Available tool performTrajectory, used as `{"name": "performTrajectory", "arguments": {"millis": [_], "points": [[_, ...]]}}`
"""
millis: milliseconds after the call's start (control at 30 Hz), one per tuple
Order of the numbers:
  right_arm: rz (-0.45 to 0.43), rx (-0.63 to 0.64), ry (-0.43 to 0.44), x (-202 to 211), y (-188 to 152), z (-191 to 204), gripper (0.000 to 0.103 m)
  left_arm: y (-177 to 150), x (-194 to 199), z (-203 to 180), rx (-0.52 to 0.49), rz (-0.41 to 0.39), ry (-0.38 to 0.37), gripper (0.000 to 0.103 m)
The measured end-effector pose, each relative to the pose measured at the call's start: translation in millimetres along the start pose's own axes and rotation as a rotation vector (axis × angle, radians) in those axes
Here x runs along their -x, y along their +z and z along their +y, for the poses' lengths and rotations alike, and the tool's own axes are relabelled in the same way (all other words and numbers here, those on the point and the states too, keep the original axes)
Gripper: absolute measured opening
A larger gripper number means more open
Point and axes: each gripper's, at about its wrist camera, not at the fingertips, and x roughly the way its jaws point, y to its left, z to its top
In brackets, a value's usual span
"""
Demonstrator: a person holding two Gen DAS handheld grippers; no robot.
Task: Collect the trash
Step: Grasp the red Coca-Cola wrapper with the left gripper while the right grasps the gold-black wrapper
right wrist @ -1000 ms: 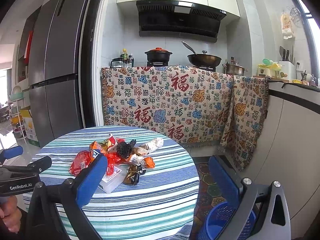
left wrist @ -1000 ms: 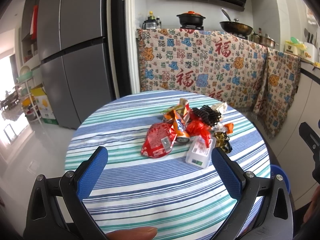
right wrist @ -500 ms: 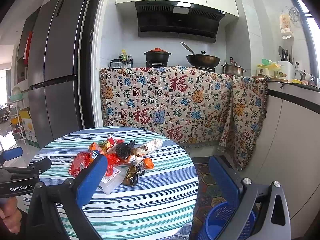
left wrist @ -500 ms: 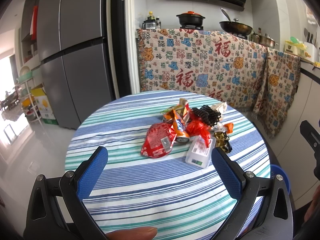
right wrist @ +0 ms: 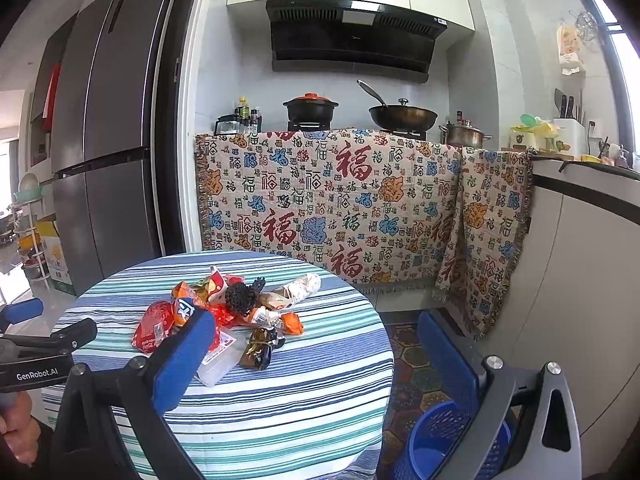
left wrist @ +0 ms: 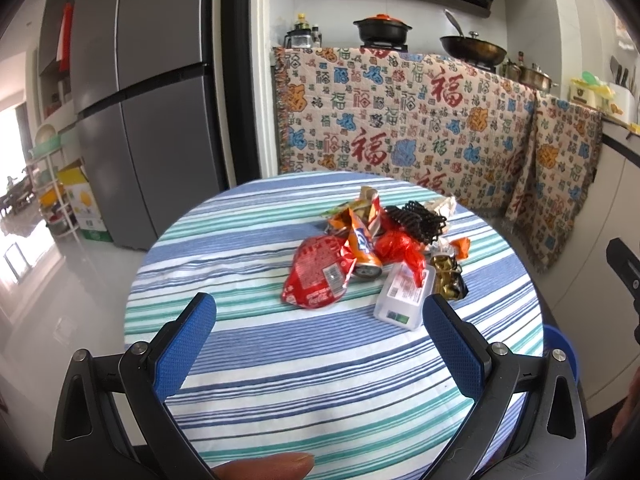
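Two wrist views showed a round striped bench [left wrist: 248, 384] carrying a pile of trash [left wrist: 376, 252]. Only the left wrist view showed a fingertip [left wrist: 272, 466] at the bottom edge. Only the right wrist view showed the inside of a blue basket [right wrist: 448, 436] on the floor right of the bench; I could not tell what it held. The left gripper [left wrist: 320, 344] hovered near the pile, jaws wide apart and empty. The right gripper [right wrist: 320, 360] was likewise spread wide, its left finger [right wrist: 180, 360] hiding part of a red wrapper [right wrist: 154, 326] and a clear box [right wrist: 218, 362]. A patterned cloth [right wrist: 340, 204] hung behind.
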Motion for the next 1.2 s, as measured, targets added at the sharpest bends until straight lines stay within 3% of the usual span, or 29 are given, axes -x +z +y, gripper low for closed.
{"name": "performTrajectory", "arguments": {"millis": [367,567,800,967,1100,1200], "points": [[0.075,0.011,0.013,-26.4,-15.9,4.0,0.103,-20.1,-45.0,26.7,0.018,0.097,0.029,0.103],[0.146,0.007,0.038,-49.3,-27.5,4.0,0.103,-35.2,-79.1,36.9,-0.011,0.168,-0.042,0.103],[0.233,-0.013,0.074,-75.8,-42.3,2.9,0.103,-25.0,-110.6,26.0,-0.135,0.222,-0.110,0.103],[0.308,-0.035,0.095,-93.9,-56.9,0.5,0.103,-9.2,-144.2,34.9,-0.089,0.290,-0.203,0.103],[0.335,-0.042,0.118,-106.6,-62.9,2.1,0.103,0.6,-163.6,28.4,-0.114,0.289,-0.230,0.103],[0.360,-0.052,0.167,-124.4,-62.1,9.4,0.095,5.8,-173.7,21.3,-0.145,0.273,-0.223,0.103]]}}
